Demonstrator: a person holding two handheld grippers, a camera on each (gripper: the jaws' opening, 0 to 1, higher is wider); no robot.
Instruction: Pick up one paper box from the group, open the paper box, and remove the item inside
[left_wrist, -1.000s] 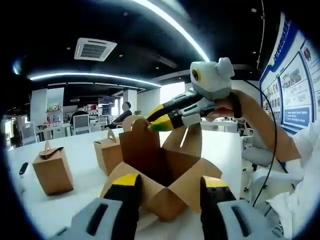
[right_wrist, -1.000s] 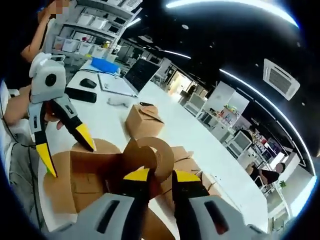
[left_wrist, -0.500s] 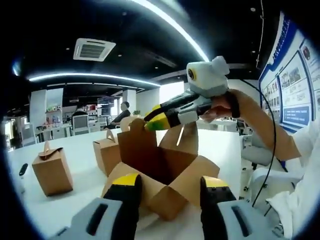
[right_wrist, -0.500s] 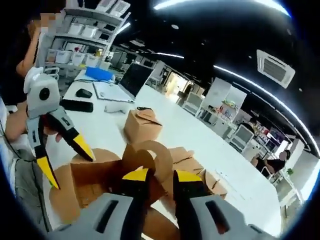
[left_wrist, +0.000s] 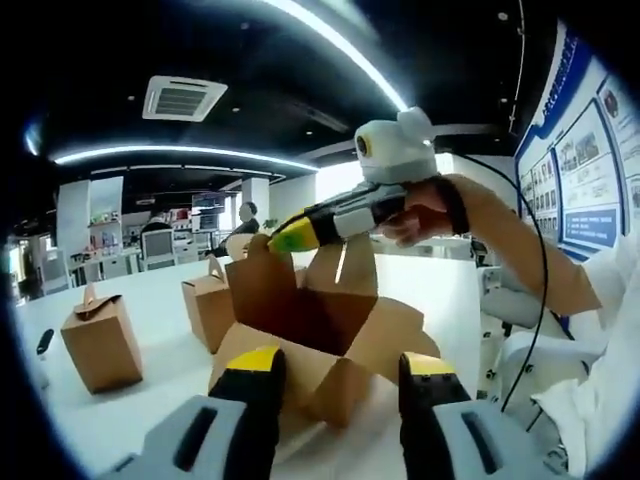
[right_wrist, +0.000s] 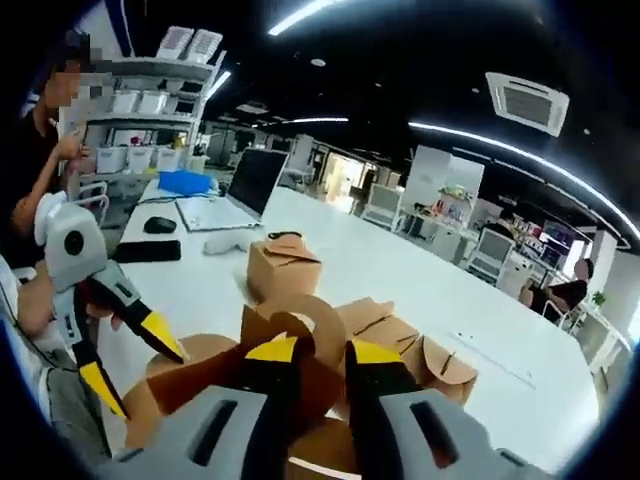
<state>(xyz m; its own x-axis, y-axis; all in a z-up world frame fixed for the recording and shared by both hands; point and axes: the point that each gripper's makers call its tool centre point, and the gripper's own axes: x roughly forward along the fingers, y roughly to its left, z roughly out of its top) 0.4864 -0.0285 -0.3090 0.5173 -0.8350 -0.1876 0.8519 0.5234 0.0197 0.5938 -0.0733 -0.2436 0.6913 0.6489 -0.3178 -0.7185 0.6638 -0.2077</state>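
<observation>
Both tools are engaged: the right tool (right_wrist: 310, 350), pinching the open box's (left_wrist: 320, 330) handle flap (right_wrist: 300, 318), has tugged it toward frame left, while the left tool (left_wrist: 335, 362) stays wide, so the item can be reached next.

brown paper box (left_wrist: 320, 330), white table (left_wrist: 150, 300) — plain

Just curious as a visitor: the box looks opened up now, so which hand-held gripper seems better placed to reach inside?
Probably the left hand-held gripper: its jaws are open beside the open box. The right hand-held gripper is pinching the box's flap.
</observation>
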